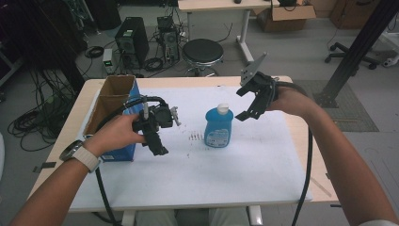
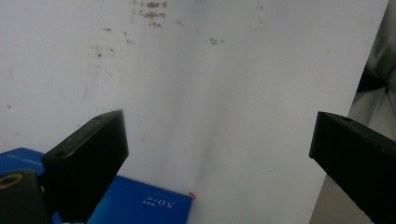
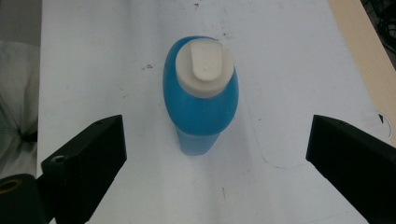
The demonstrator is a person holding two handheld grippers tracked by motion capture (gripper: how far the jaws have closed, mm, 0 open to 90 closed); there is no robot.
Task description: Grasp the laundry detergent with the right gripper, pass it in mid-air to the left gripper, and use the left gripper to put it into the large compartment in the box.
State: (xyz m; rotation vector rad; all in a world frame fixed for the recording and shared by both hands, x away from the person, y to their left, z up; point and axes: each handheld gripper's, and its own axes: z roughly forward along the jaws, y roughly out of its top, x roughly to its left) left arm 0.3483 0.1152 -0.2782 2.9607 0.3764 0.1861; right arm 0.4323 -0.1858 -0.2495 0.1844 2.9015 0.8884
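so the right claw (image 1: 248, 102) was hanging up above and just to the right of the blue bottle (image 1: 219, 127), jaws spread wide with nothing in them. in the right gripper view the bottle (image 3: 201, 100) sat dead centre between the jaws, white flip cap (image 3: 206, 67) pointing up at the camera, so i'd call this the line-up step before a grab. the bottle stood upright near the middle of the worktop (image 1: 226, 179), on the white sheet.

left claw (image 1: 157, 141) was also wide open and empty, parked over the sheet right beside the open blue cardboard box (image 1: 117, 106) at the left edge. its own view had a corner of that box (image 2: 140, 205) at the bottom.

next move, my guess: drop the right claw straight down around the bottle's body below the cap, then close. it's a rounded plastic shape, so gripping too high could let it slip or tip over.

room-wise it looked easy. lots of bare sheet around the bottle, box well apart to the left, worktop's right edge not that close.
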